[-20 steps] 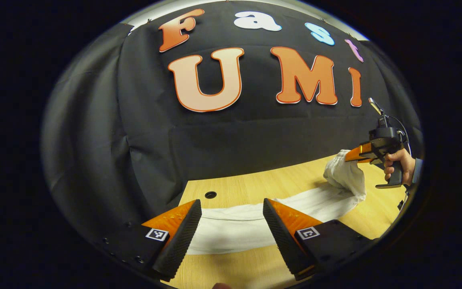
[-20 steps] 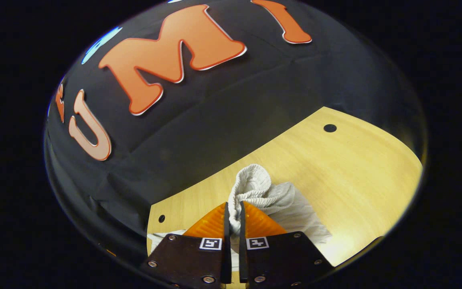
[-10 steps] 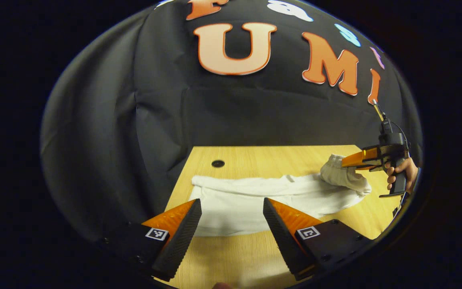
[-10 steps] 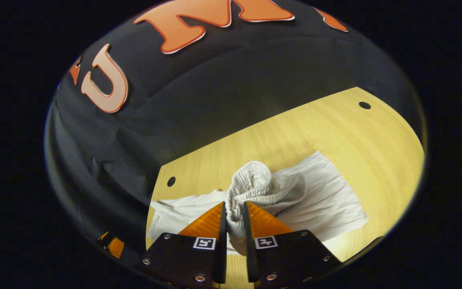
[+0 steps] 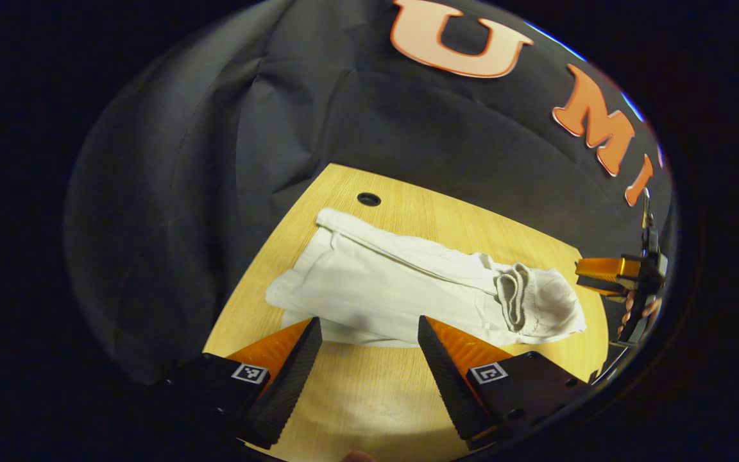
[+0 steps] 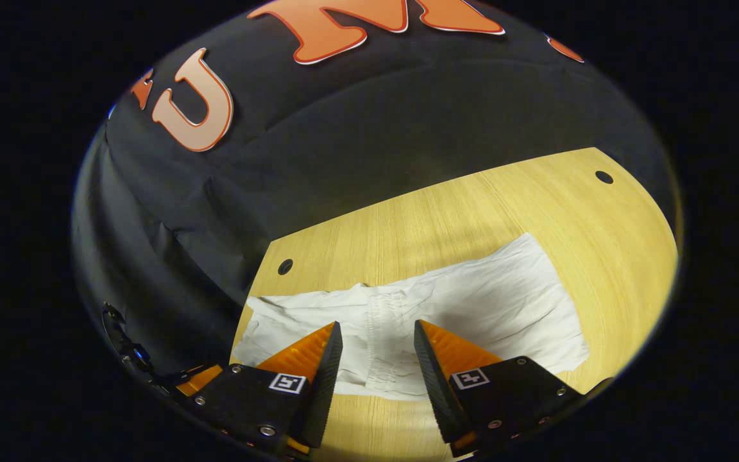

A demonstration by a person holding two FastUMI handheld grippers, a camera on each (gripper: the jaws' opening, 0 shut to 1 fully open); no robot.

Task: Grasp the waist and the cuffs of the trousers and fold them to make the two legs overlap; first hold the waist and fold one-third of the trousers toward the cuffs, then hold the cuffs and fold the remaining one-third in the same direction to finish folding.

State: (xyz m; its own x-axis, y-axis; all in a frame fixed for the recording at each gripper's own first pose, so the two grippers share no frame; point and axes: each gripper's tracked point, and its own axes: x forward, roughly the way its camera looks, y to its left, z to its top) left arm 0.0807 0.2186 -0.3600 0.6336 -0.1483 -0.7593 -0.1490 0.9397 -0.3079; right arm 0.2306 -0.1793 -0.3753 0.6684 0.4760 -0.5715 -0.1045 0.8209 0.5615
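White trousers [image 5: 408,285] flat on wooden table [image 5: 369,398], left tongs [image 5: 369,350] and right tongs [image 6: 374,353] both apart above them.

Trousers [image 5: 401,282] white, plain, no print; ribbed waistband [image 5: 514,296] slightly greyer, off beyond own right finger in left gripper view. Same white cloth [image 6: 472,308] ahead of and between fingers in right gripper view. Table [image 5: 369,398] pale yellow wood grain with dark round hole [image 5: 368,199]. Booth wall [image 6: 318,160] black.
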